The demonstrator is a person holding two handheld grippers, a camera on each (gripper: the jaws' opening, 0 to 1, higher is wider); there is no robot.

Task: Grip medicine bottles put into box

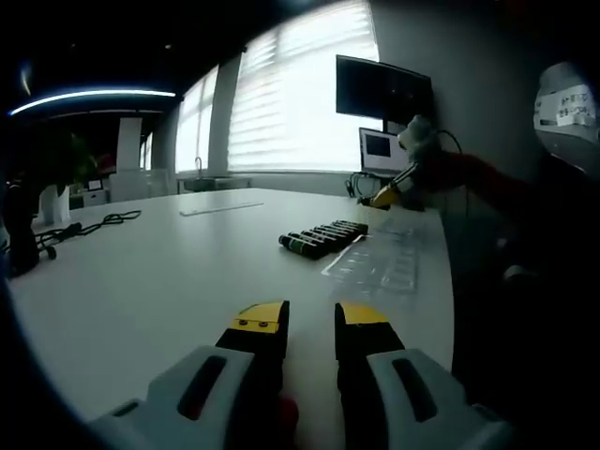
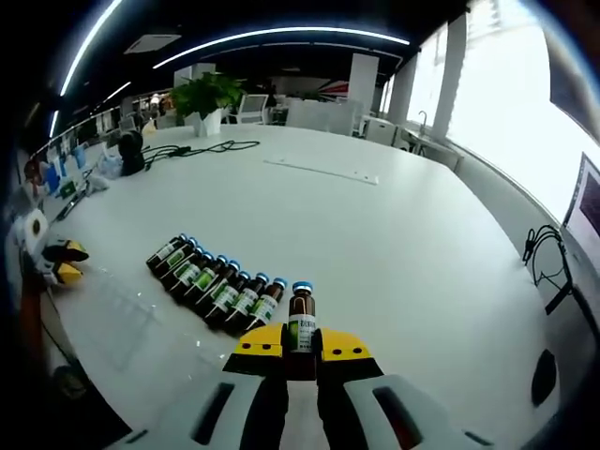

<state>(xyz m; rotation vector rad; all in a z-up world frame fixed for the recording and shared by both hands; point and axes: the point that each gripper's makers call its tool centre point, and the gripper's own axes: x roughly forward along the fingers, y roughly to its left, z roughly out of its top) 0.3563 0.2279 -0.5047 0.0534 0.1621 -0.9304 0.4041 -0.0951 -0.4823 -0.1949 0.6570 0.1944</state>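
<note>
Right claw (image 2: 300, 345) clamps one upright medicine bottle (image 2: 301, 319) at six o'clock of the desk (image 2: 394, 225), left claw (image 1: 311, 319) apart, empty.

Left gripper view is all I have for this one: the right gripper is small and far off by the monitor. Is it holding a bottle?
Observer: Yes. In the right gripper view, the right gripper is shut on one medicine bottle, which is upright between its jaws.
Operator: The row of bottles on the table looks dark to me. Any detail?
Observer: The row of bottles lies on its sides, with blue caps and green labels. I count roughly eight.
Operator: Is the held bottle clear of that row?
Observer: It stands right beside the row's near end. I cannot tell whether they touch.
</note>
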